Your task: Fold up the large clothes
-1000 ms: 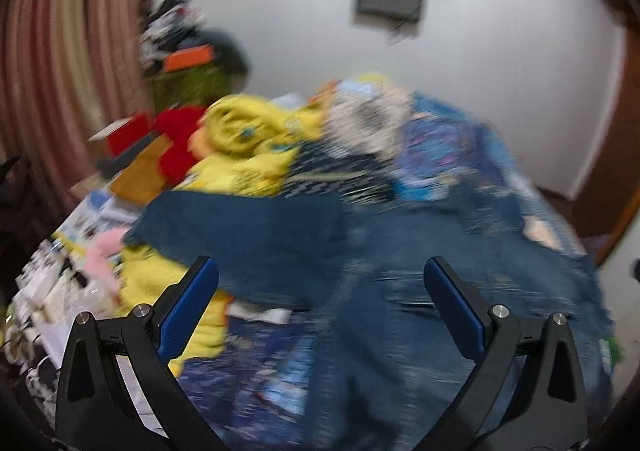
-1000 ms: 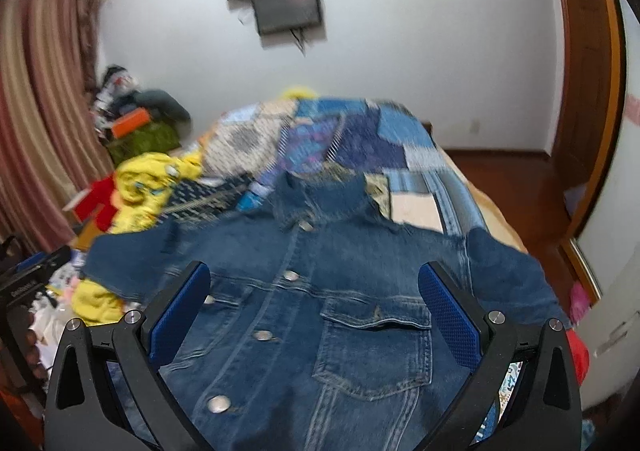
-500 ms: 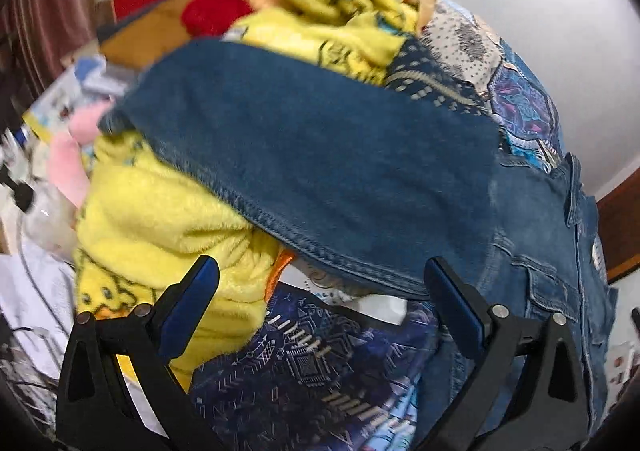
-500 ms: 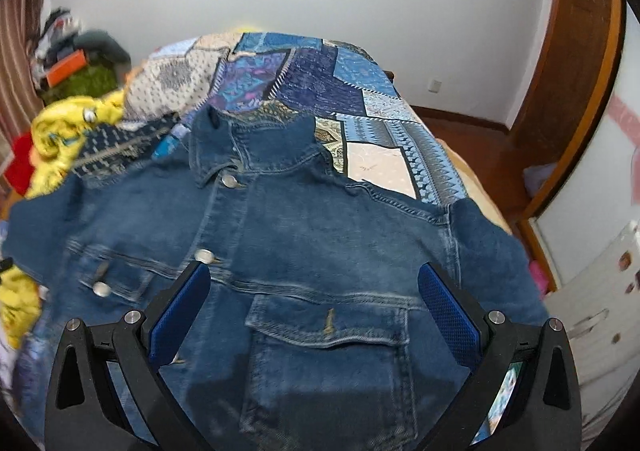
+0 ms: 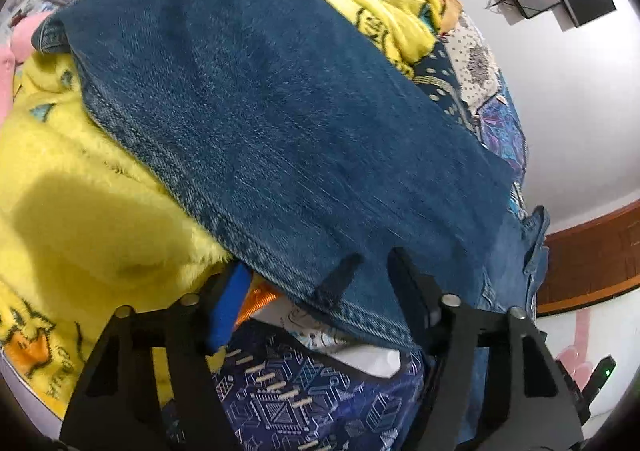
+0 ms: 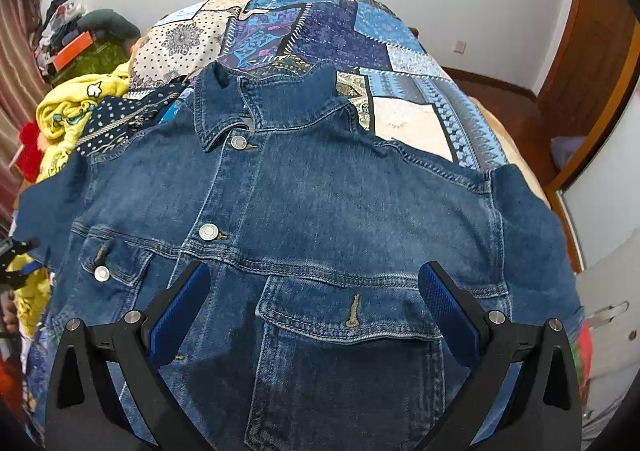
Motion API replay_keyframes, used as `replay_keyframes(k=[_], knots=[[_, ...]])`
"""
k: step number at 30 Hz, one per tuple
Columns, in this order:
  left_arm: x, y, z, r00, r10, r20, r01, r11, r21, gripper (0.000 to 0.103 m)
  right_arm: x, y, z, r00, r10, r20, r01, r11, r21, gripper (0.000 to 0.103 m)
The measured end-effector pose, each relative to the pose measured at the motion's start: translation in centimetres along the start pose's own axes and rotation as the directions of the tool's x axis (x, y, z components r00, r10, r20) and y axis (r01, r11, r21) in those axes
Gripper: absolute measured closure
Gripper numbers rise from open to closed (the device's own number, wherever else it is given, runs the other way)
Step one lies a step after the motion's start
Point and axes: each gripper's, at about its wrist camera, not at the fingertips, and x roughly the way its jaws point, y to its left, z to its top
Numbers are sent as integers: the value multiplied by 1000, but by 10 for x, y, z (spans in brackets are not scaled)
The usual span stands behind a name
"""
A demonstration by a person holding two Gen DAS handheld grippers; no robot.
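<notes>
Left gripper closes in on denim jacket sleeve as fold begins

A denim jacket lies face up and buttoned on a patchwork bedspread, its sleeve draped over a yellow fleece blanket at the bed's edge. A second ago the left gripper stood off with jaws wide; it has since dropped onto the sleeve's hemmed edge and its jaws have just been closing, one blue pad under the denim, the other above, though whether they yet pinch the cloth cannot be told. The right gripper hovers released above the chest pocket, having edged closer. The sleeve fold looks imminent.
</notes>
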Motion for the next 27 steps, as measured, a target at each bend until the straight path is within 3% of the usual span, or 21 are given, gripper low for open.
replay_keyframes(k=[1,6,9,13,16,20,23,27], knots=[[2,0,2,1000,7,-3,-7,1000,-6,43,-1,0,0,1000,5,-3,-5,1000,6,0],[-3,-14,8,993,108,39,-109,994,26,83,-5,-1,0,999,46,-13,-46,999,30,0],[-16,-32,8,982,163,95,-171,982,80,90,-11,-3,-1,998,64,-10,-63,997,40,0],[-46,-76,8,952,214,220,-259,945,198,92,-20,-5,-3,997,74,1,-74,996,43,0],[-70,-118,12,938,181,297,-264,925,272,92,-28,-6,-4,996,87,13,-87,996,31,0],[-86,-171,7,940,104,326,-230,898,375,93,-41,-7,-8,996,85,38,-85,996,11,0],[-85,-214,-14,936,79,342,-249,836,490,94,-51,-9,-11,995,83,63,-82,997,-5,0],[-63,-264,-51,965,15,263,-180,768,615,95,-61,-14,-16,993,77,85,-76,997,-21,0]])
